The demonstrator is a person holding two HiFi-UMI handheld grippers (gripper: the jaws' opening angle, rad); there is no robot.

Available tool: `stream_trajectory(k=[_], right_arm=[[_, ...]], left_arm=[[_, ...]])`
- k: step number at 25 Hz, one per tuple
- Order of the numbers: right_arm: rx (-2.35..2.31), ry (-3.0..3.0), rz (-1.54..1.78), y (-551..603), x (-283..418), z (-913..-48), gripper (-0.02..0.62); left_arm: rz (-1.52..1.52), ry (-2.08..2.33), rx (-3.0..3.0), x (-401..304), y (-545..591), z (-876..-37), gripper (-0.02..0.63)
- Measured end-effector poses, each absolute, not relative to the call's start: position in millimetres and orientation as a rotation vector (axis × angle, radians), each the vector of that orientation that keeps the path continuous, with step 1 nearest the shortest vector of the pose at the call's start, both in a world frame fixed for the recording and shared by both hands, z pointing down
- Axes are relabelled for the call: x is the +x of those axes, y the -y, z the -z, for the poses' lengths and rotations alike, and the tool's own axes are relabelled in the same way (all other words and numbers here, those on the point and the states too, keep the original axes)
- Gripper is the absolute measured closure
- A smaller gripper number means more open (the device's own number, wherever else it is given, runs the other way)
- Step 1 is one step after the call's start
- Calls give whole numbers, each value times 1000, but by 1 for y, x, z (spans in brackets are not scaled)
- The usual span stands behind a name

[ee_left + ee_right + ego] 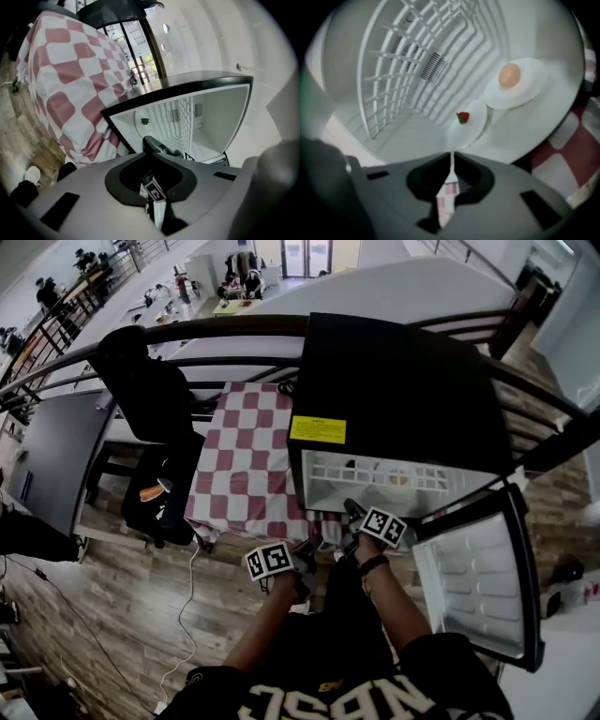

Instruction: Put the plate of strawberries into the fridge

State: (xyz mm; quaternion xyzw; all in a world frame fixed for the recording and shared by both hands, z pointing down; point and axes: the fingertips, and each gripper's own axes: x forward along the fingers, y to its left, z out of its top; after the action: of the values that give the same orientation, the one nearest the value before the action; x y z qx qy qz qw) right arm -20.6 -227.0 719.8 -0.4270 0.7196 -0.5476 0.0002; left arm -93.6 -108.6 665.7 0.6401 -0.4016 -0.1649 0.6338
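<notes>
A small white plate carrying one red strawberry sits low inside the open black fridge. My right gripper is shut on the plate's near rim, at the fridge's lower front edge. In the left gripper view, the right gripper reaches toward that plate. My left gripper hangs just left of the fridge opening; its jaws are shut with nothing in them.
A second plate with a round peach-coloured item lies just behind the strawberry plate. A white wire shelf spans the fridge. The fridge door hangs open at the right. A checkered tablecloth and a black chair stand to the left.
</notes>
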Motion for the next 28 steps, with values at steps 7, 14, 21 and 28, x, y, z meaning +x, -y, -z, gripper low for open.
stream_trajectory(k=[7, 14, 21, 28], right_arm=[[-1710, -2447, 1212, 154, 12, -659, 561], [-1821, -2601, 712, 93, 7, -561, 569], [-1886, -2689, 256, 74, 19, -480, 575], [-1795, -2740, 239, 69, 23, -458, 575]], left_arm=[[153, 1040, 1856, -106, 87, -623, 571], [77, 1148, 2321, -90, 79, -533, 572], [-76, 1512, 2538, -82, 77, -472, 577], [-5, 1644, 2479, -84, 73, -448, 589]])
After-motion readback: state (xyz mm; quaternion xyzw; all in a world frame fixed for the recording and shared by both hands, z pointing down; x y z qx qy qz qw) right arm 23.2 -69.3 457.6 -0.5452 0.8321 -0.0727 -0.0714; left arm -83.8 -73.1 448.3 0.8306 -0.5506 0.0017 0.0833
